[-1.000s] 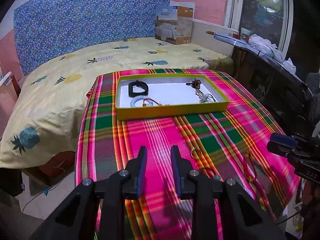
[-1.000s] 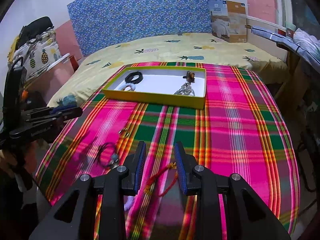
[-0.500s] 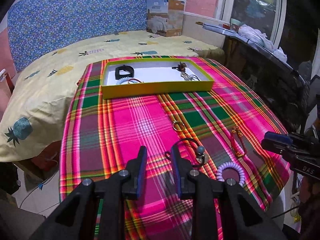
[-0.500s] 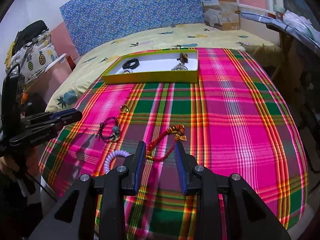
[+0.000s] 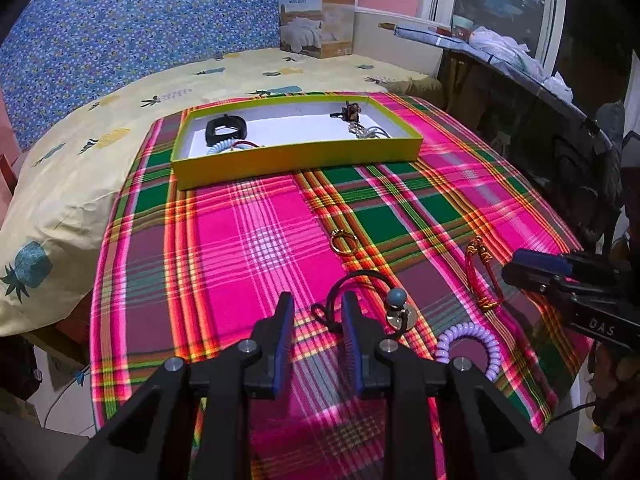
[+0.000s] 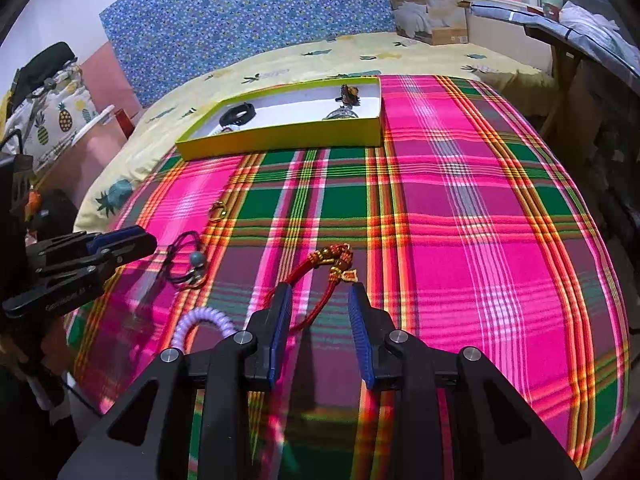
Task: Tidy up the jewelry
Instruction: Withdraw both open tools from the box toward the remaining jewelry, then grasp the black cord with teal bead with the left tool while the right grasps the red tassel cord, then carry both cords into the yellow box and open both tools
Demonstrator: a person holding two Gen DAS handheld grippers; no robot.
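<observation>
Left wrist view: the left hand-held gripper [image 5: 314,312] hovers open and empty over the plaid-covered counter [image 5: 248,248], its right finger at the black cord bracelet [image 5: 356,300]; a gold ring [image 5: 343,241] lies beyond, the yellow tray [image 5: 296,156] at the far edge. Best to straddle the cord, then lower and close gently.

Right wrist view: the right hand-held gripper [image 6: 318,308], open and empty, frames the red cord bracelet [image 6: 320,276]; a lilac coil band [image 6: 202,322] sits near the front edge. Open cloth leads to the tray [image 6: 280,138], though both tools work close together
</observation>
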